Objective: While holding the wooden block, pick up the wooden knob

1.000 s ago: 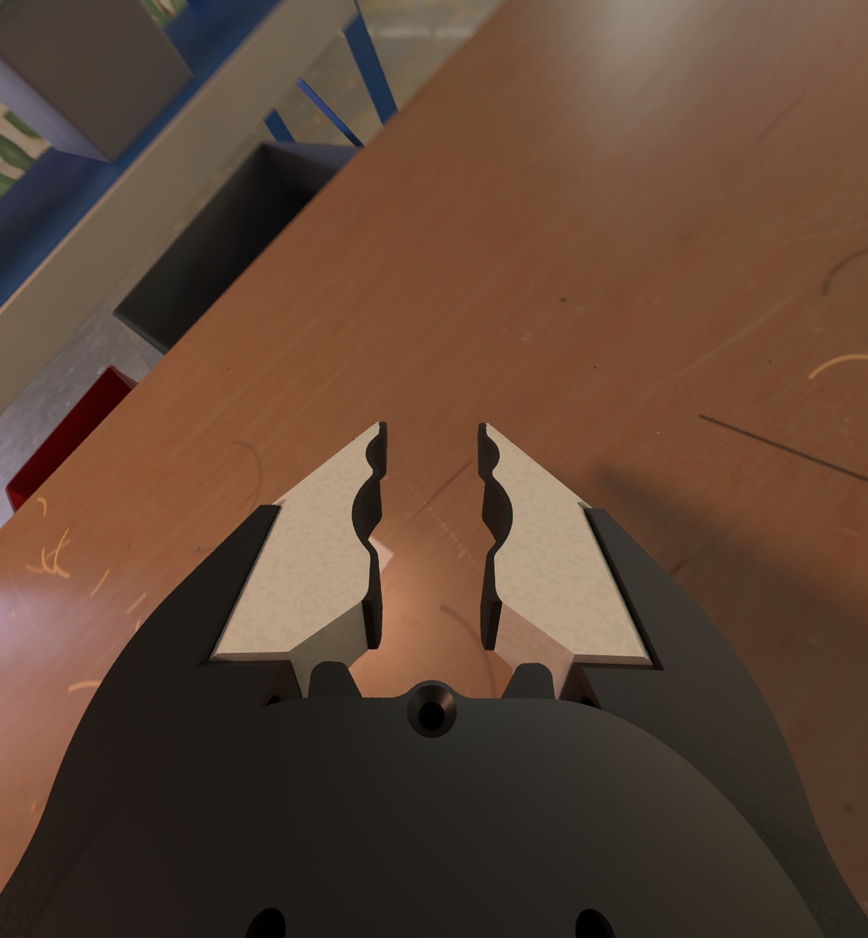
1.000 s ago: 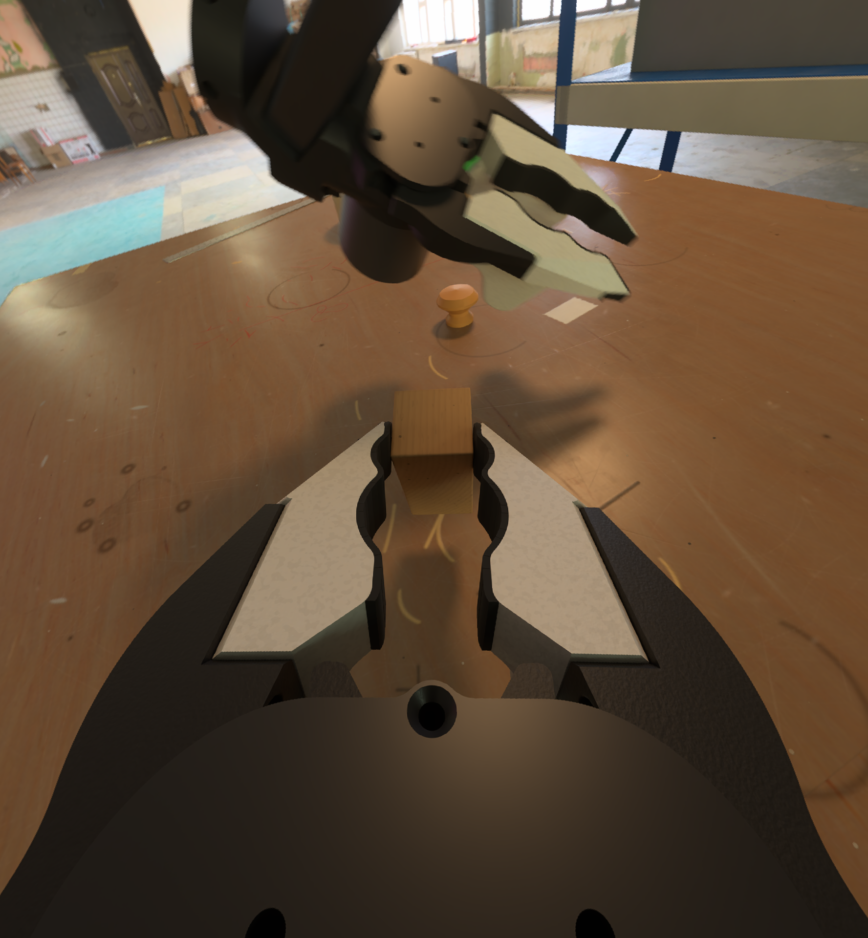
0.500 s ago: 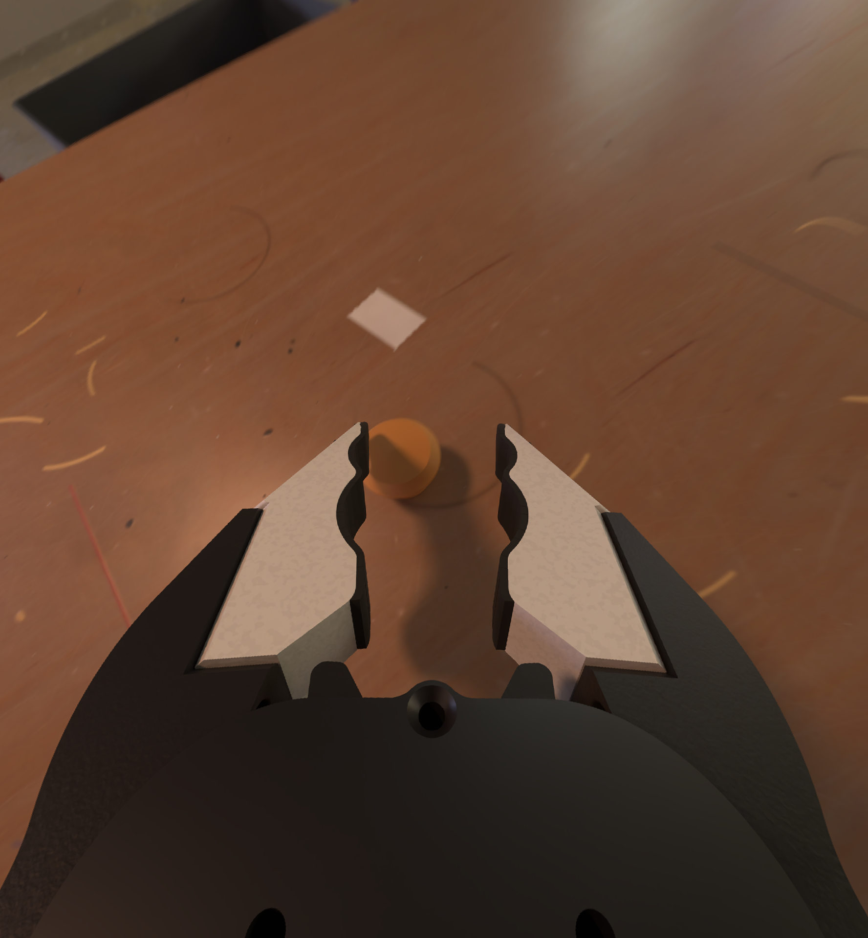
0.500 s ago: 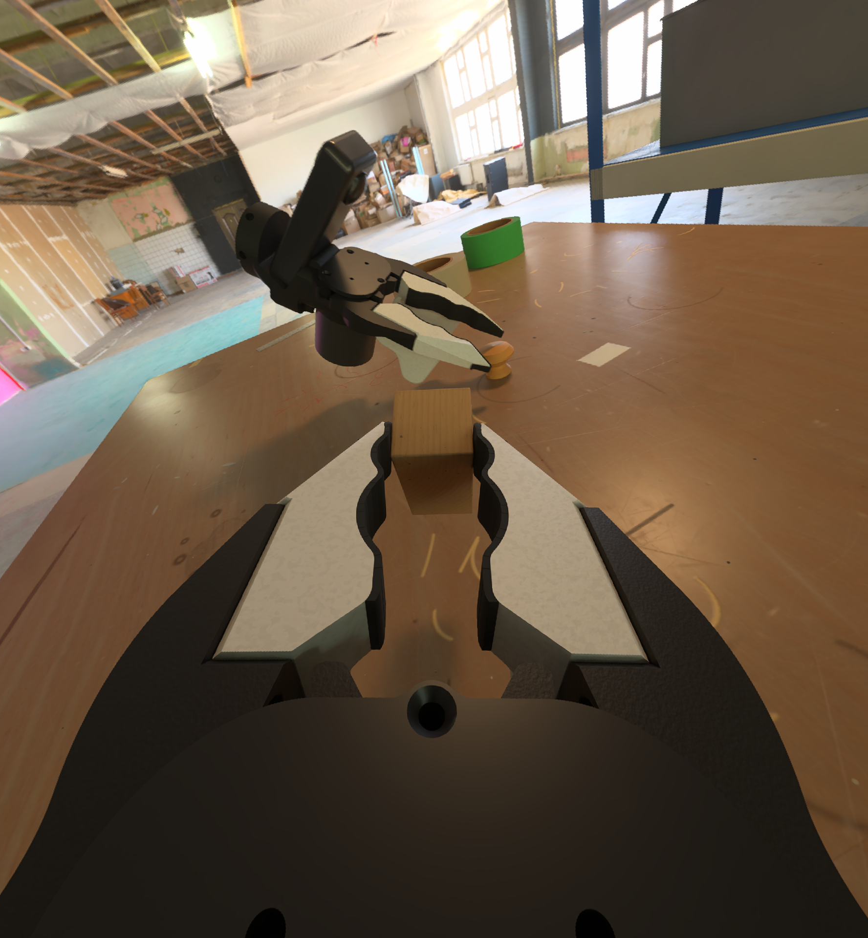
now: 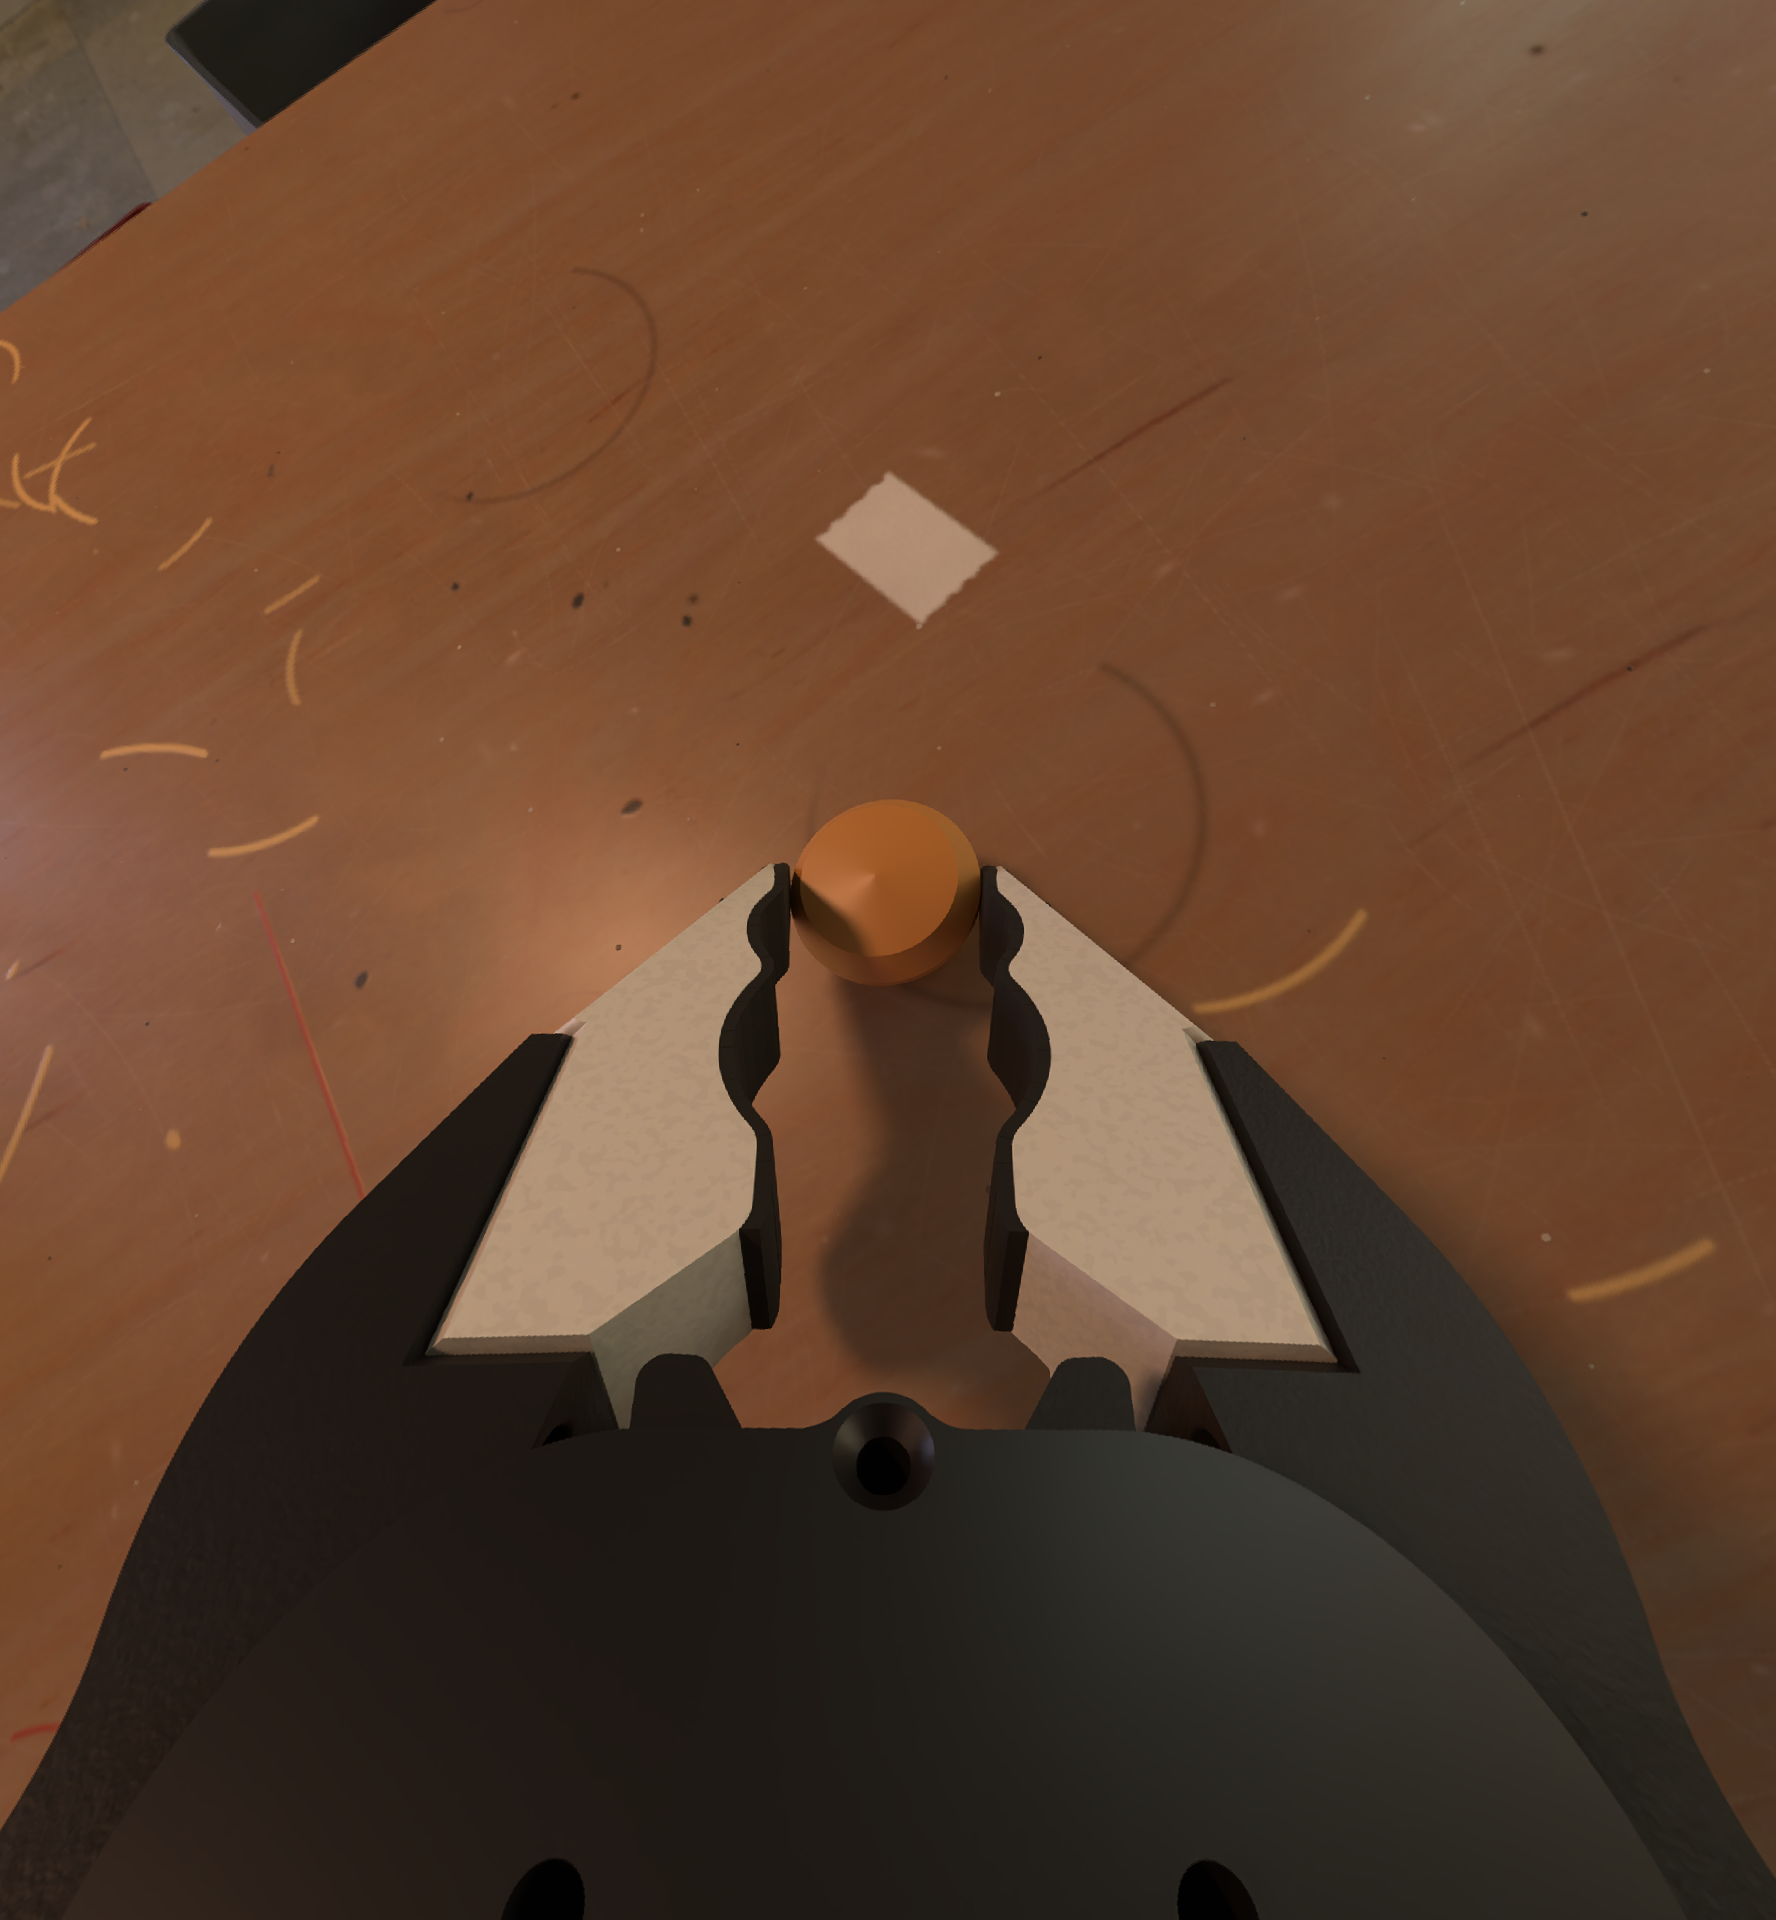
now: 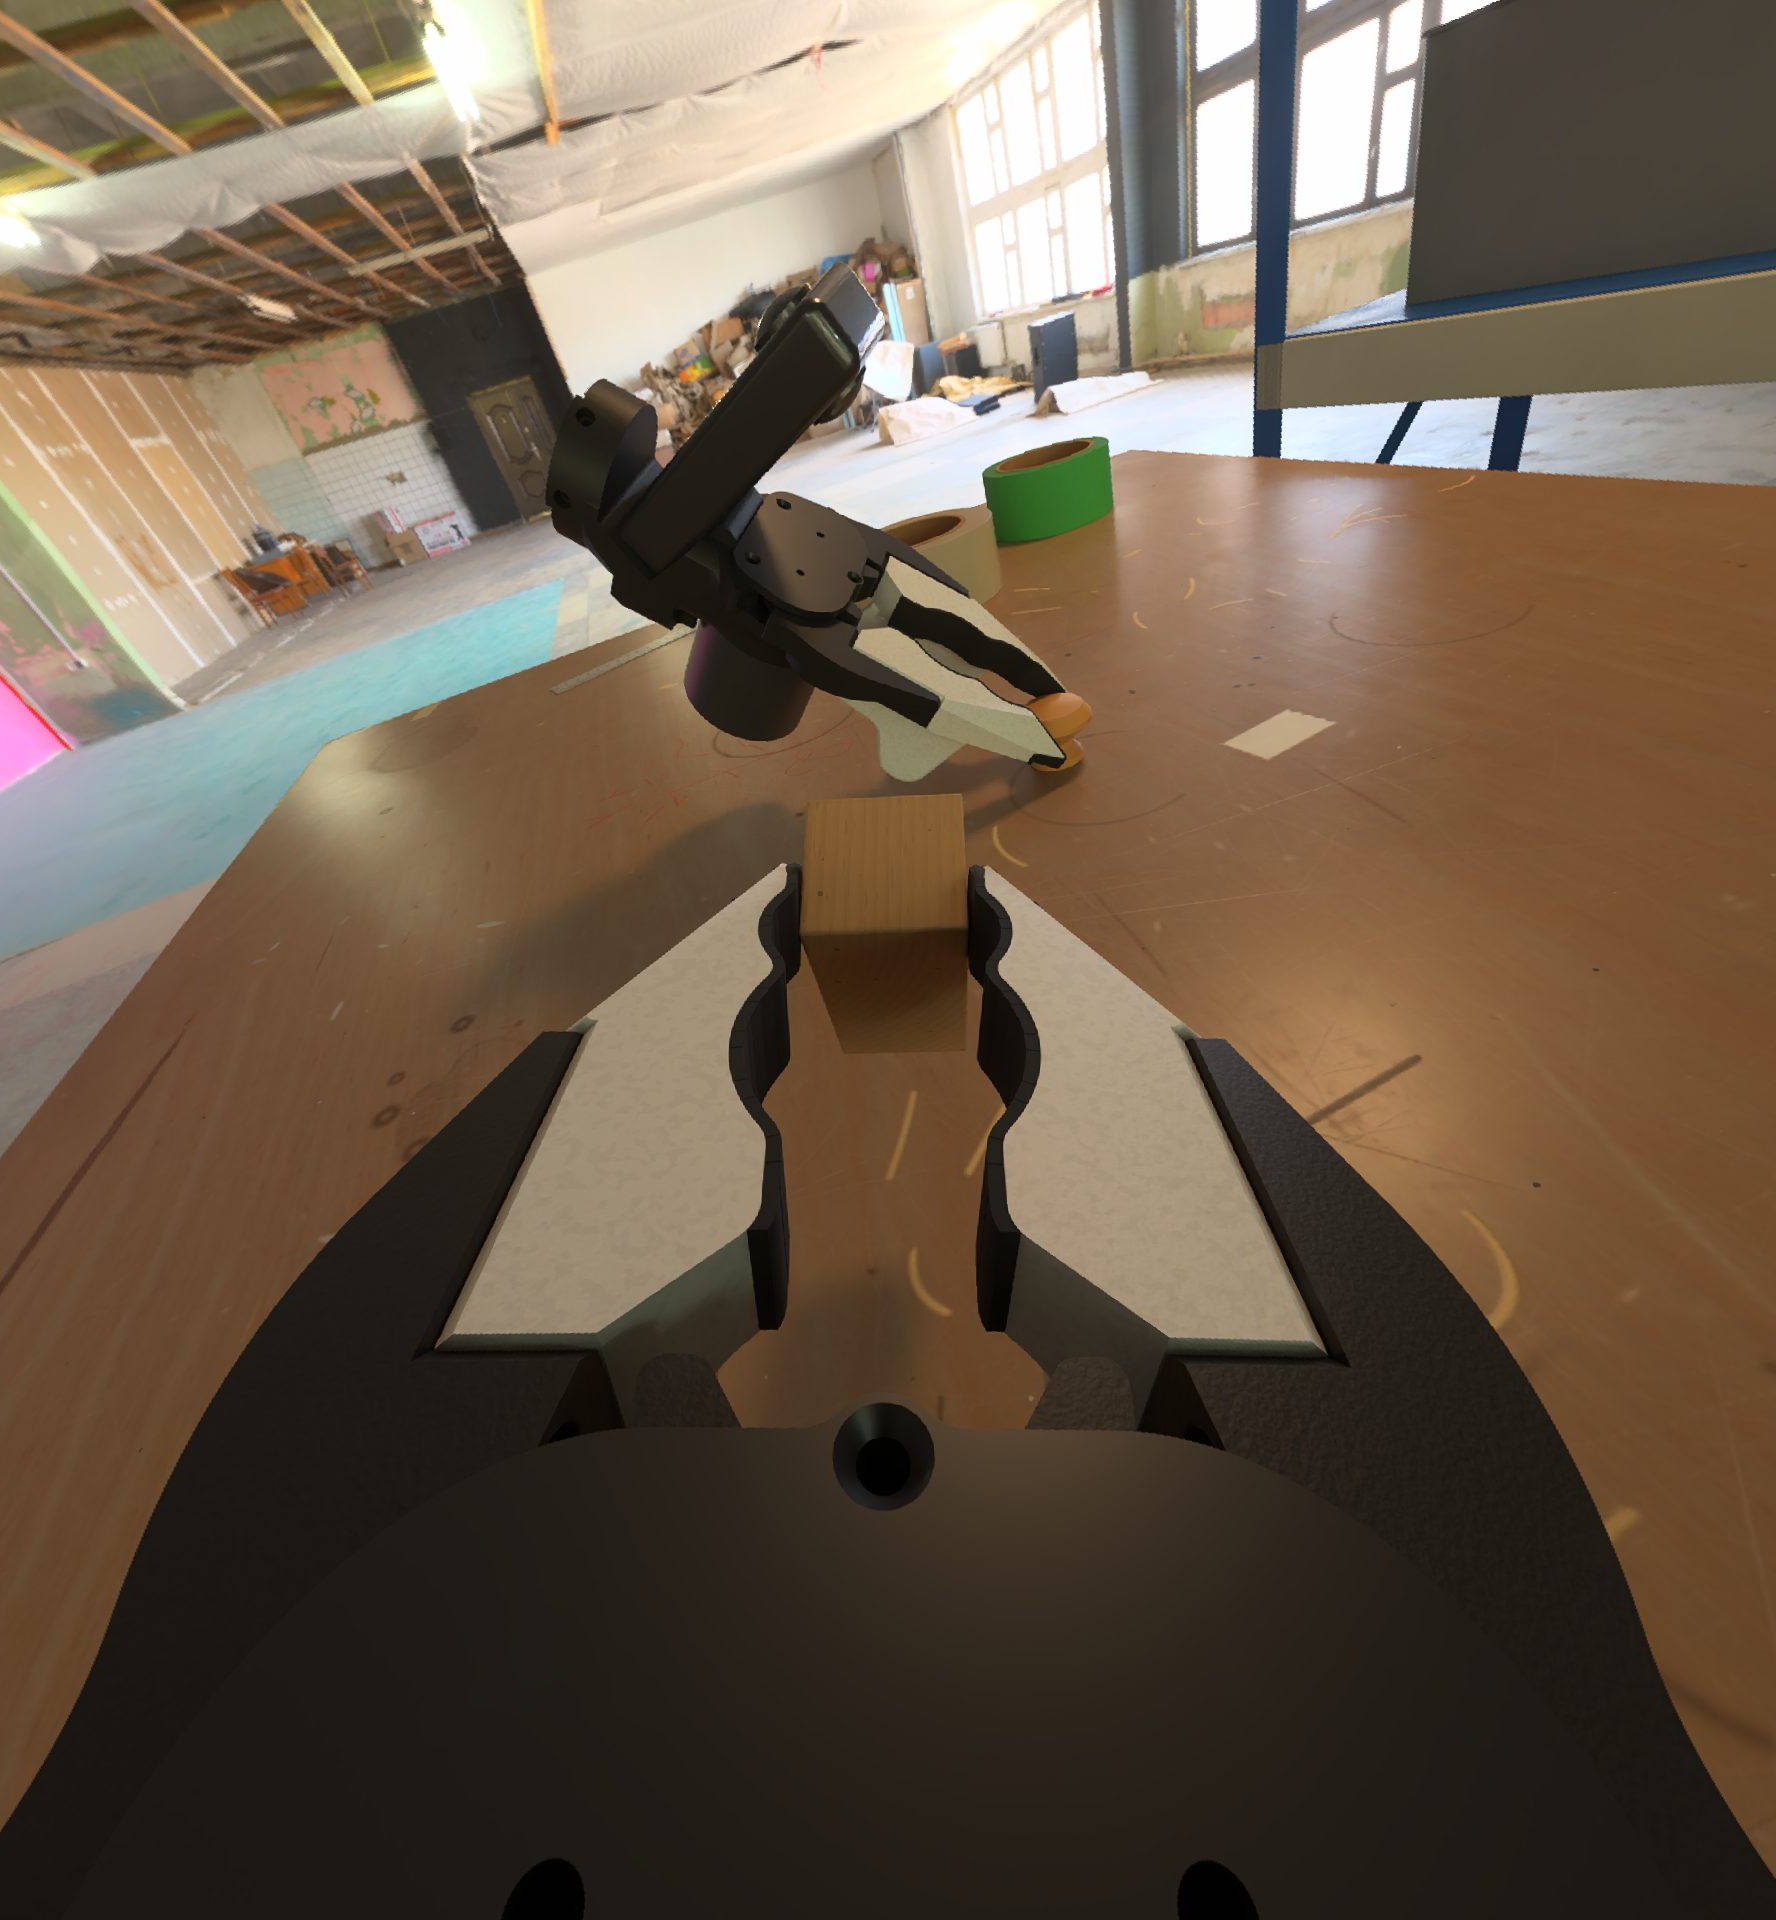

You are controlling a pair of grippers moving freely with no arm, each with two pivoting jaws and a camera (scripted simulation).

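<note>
The left gripper (image 5: 885, 883) tilts down toward the brown surface (image 5: 1383, 312), and its fingers (image 5: 655, 1122) close on the rounded cap of the wooden knob (image 5: 886, 891), one tip touching each side. The knob stands upright on the surface, just short of a pale square patch (image 5: 907, 548) that lies flat farther ahead. Thin curved scratches and light shavings mark the surface on both sides.

In the right wrist view, the left gripper (image 6: 1045, 727) shows farther off, left of centre, leaning down with its tips around the knob (image 6: 1060, 717), whose base meets the surface. Nearer, the right gripper (image 6: 884, 904) pinches the wooden block (image 6: 884, 883) between its fingers (image 6: 645, 1143), the block raised clear of the surface (image 6: 1486, 935). Behind, a tan roll (image 6: 951, 540) sits just beside a green roll of tape (image 6: 1048, 488), and to the far right stands a blue-framed shelf (image 6: 1549, 343).
</note>
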